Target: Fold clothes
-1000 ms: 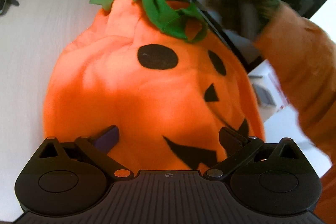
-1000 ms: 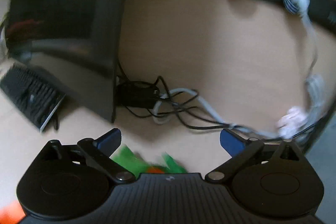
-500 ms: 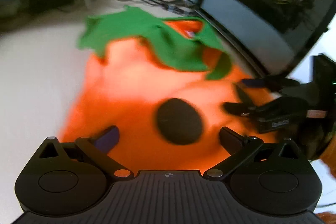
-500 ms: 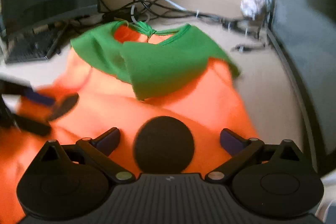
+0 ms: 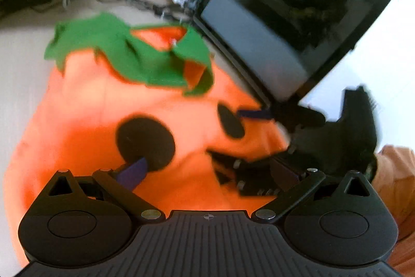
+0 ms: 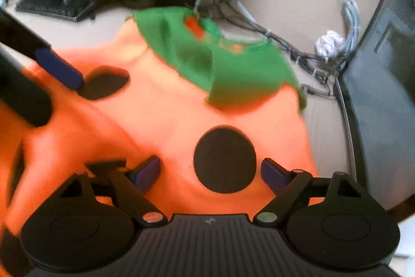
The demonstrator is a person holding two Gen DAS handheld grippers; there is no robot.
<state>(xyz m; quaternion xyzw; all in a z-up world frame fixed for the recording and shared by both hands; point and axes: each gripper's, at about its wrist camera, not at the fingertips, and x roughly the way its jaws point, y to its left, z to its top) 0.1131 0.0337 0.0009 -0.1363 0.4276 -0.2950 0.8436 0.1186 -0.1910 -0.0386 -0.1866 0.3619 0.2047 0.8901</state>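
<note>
while both grippers point(image 6: 210, 169) hover spread, pumpkin costume point(image 6: 168, 116) flat

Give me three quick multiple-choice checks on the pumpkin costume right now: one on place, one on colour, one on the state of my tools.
1. Where does the green collar lie on the pumpkin costume?
A. At the far end, toward the cables
B. Under the right tool
C. Off the desk

2. What colour are the round eye patches?
A. White
B. Black
C. Green

3. How do the two tools stand?
A. Both shut on cloth
B. Left shut, right open
C. Both open, nothing gripped

Answers:
1 A: the collar sits at the costume's far edge, next to the cables.
2 B: both wrist views show dark black ovals on orange fabric.
3 C: the left tool and right tool each show fingers spread apart over the fabric, with no cloth pinched between them.
</note>
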